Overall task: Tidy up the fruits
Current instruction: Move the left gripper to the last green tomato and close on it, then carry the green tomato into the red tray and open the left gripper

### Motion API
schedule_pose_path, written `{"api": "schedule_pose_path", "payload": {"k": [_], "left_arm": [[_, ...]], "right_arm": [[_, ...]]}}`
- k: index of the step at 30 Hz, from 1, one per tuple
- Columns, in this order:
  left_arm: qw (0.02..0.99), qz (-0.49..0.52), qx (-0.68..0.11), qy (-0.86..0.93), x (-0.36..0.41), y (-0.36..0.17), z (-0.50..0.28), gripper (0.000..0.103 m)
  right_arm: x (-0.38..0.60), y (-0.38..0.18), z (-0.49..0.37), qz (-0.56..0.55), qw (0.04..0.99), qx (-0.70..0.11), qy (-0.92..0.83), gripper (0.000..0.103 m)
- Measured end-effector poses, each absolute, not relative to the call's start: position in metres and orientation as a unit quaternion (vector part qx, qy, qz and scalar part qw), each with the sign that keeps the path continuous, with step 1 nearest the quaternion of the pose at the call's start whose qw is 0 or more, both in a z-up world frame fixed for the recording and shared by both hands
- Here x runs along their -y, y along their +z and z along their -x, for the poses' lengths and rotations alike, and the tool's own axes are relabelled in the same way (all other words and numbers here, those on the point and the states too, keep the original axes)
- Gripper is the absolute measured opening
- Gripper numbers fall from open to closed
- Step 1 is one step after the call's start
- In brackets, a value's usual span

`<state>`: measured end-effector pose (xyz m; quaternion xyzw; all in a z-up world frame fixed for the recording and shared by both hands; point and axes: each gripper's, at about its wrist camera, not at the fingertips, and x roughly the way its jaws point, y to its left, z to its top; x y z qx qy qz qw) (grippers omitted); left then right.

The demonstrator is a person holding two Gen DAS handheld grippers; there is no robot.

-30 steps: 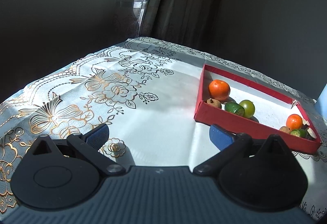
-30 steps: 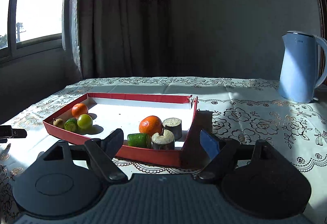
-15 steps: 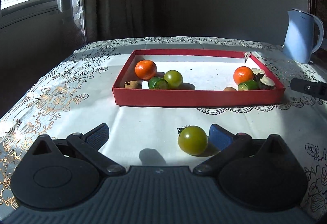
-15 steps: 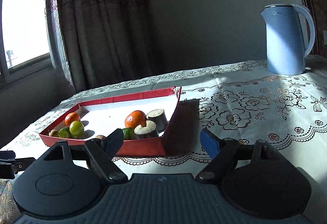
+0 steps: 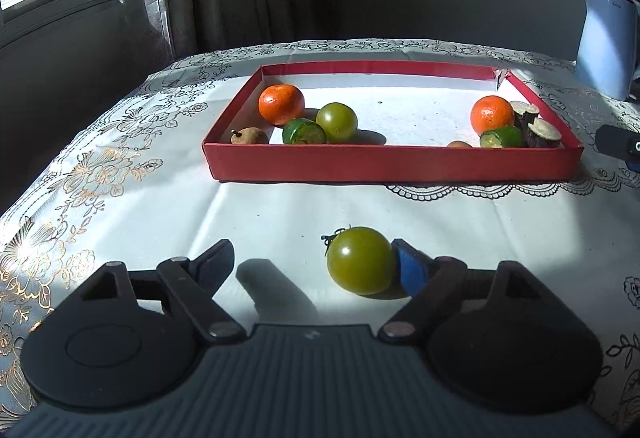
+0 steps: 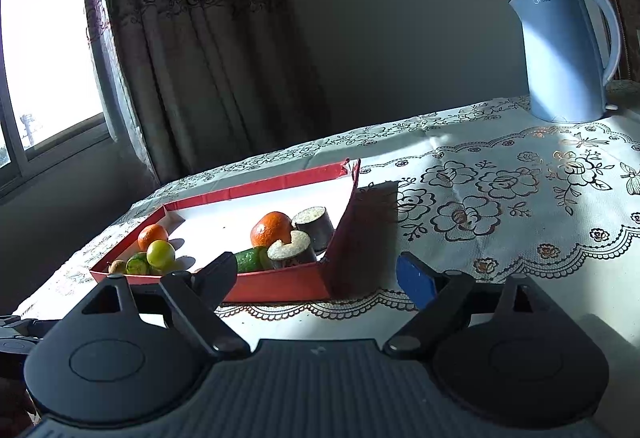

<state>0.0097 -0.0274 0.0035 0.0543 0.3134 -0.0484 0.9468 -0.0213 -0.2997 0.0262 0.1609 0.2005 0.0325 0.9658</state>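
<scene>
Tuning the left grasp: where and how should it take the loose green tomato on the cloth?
Grip the green tomato across its widest middle, coming in low from the near side. It's round, with its stem pointing left, so keep off that. The left gripper, jaws just closing, has only its right pad against the tomato; shift right to centre it.

tomato (image 5: pixel 360 260) on tablecloth (image 5: pixel 280 206), before tray (image 5: pixel 392 162) | kettle (image 6: pixel 564 54) behind tray (far right)
</scene>
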Motion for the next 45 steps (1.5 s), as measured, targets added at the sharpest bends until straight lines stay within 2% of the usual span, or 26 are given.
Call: {"api": "schedule_pose_path", "payload": {"k": [1, 3, 5, 11, 20, 28, 45], "left_arm": [[0.947, -0.051, -0.312, -0.057, 0.028, 0.004, -0.009, 0.069], [0.946, -0.049, -0.311, -0.079, 0.032, 0.006, -0.007, 0.041], [0.945, -0.057, -0.312, -0.085, 0.04, 0.007, -0.005, 0.03], [0.946, -0.059, -0.305, -0.089, 0.043, 0.011, -0.006, 0.03], [0.96, -0.058, -0.254, -0.1, 0.052, 0.044, -0.03, 0.03], [0.958, -0.048, -0.271, -0.083, 0.056, 0.039, -0.081, 0.03], [0.956, -0.052, -0.279, -0.078, 0.064, 0.026, -0.098, 0.03]], "right_arm": [[0.3, 0.026, 0.021, -0.162, 0.966, -0.201, 0.033, 0.087], [0.3, 0.026, 0.021, -0.164, 0.965, -0.201, 0.034, 0.087], [0.301, 0.026, 0.021, -0.166, 0.965, -0.202, 0.034, 0.087], [0.301, 0.026, 0.021, -0.167, 0.964, -0.202, 0.035, 0.087], [0.301, 0.026, 0.02, -0.168, 0.964, -0.203, 0.035, 0.087], [0.308, 0.023, 0.018, -0.192, 0.958, -0.21, 0.034, 0.087], [0.311, 0.021, 0.016, -0.204, 0.955, -0.214, 0.037, 0.087]]}}
